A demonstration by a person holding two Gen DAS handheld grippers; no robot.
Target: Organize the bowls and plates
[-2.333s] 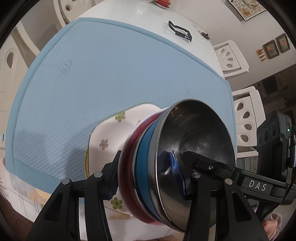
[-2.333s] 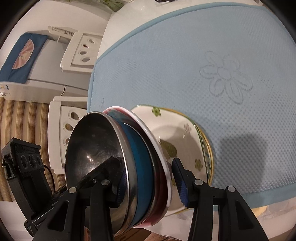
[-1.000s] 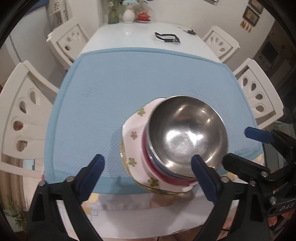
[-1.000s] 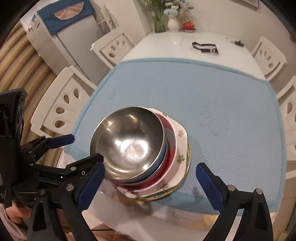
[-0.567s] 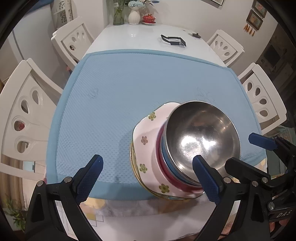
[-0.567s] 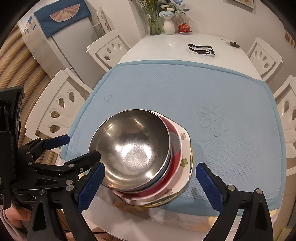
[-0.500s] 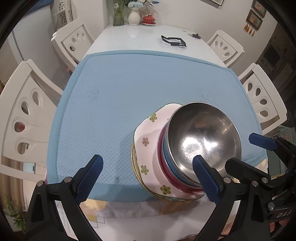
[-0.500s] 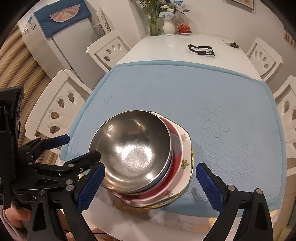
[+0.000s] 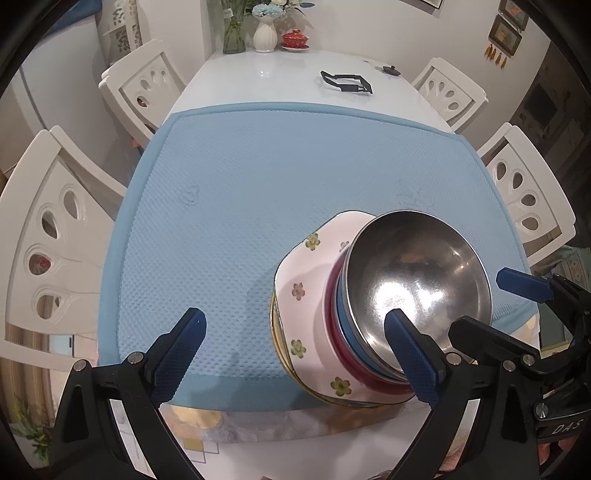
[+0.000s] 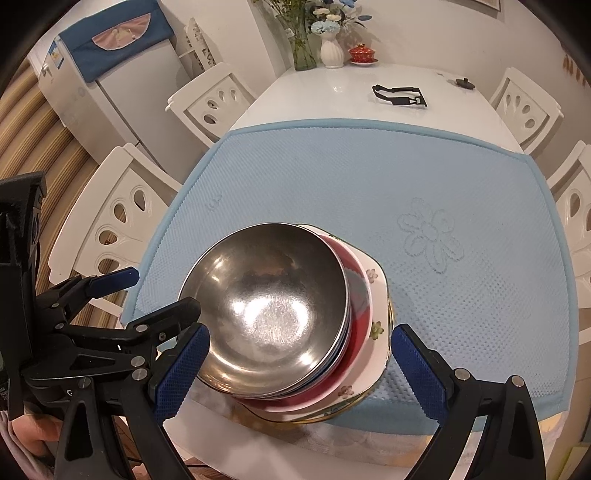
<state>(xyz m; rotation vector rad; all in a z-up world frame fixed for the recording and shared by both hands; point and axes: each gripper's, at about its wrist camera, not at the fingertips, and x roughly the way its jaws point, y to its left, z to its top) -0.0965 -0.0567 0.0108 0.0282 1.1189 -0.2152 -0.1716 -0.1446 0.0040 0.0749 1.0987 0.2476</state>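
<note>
A stack of dishes stands at the near edge of the blue mat (image 9: 280,177). On top is a steel bowl (image 9: 417,280), nested in a blue bowl (image 9: 341,317) and a red bowl (image 9: 330,291), on a white flowered square plate (image 9: 310,266) with a yellow-rimmed plate under it. The stack also shows in the right wrist view, steel bowl (image 10: 269,299) on top. My left gripper (image 9: 295,354) is open and empty, above and left of the stack. My right gripper (image 10: 299,365) is open and empty, its fingers either side of the stack, above it.
The white table (image 9: 280,70) carries a black clip (image 9: 347,82), a vase (image 9: 264,35) and a red cup at the far end. White chairs (image 9: 55,236) stand on both sides. A fridge (image 10: 110,85) stands at the left.
Both grippers let go of the tilted bowl stack, opened and rose back. The stack now rests on the plates. In the last half second the views barely shift.
</note>
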